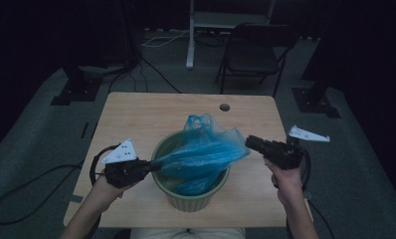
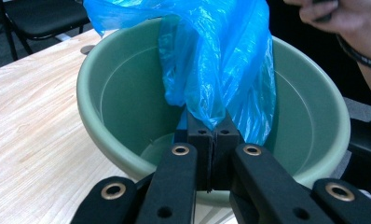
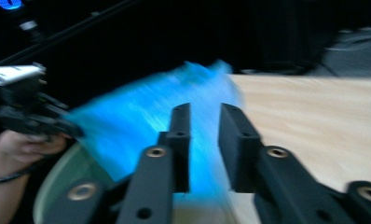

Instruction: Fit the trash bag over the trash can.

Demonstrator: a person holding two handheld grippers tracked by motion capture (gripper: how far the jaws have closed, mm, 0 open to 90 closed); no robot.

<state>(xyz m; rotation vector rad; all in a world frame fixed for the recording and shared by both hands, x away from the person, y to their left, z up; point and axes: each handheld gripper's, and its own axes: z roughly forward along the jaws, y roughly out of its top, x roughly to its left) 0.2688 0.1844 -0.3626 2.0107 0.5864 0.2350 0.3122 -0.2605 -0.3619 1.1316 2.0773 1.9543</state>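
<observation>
A thin blue plastic bag lies draped across a green bowl in the middle of the wooden table. My left gripper is at the bowl's left rim, shut on a bunched edge of the bag; the left gripper view shows its pads pinching the plastic over the bowl. My right gripper hovers at the bag's right end, above the bowl's right side. In the blurred right gripper view its jaws stand apart, the bag just beyond them.
A small round hole marks the table's far side. Behind the table stand a dark folding chair and a white stand leg. Cables run over the floor at left. The room is dim.
</observation>
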